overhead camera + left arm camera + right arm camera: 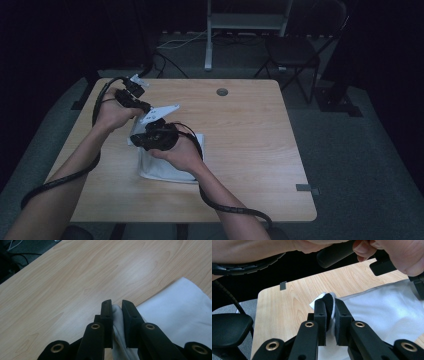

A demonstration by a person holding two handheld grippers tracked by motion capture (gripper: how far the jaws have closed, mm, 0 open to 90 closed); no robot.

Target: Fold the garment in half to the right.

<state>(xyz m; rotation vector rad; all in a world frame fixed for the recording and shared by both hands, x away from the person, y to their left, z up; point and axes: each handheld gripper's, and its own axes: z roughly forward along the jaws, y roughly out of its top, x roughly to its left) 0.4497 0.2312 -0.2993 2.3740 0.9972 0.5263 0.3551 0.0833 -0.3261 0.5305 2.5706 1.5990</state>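
A white cloth (167,170) lies on the wooden table (250,140), left of its middle. My left gripper (146,118) sits at the cloth's far edge, with its grey plate on top. In the left gripper view its jaws (117,305) are shut on a raised fold of the cloth (180,310). My right gripper (135,141) points left over the cloth's left side. In the right gripper view its jaws (329,303) pinch a corner of the cloth (387,307), with the other hand close above.
A round cable hole (222,92) sits near the table's far edge, and a strip of grey tape (306,187) at the near right corner. A dark chair (292,50) and a metal stand (245,22) are beyond the table. Cables trail from both grippers.
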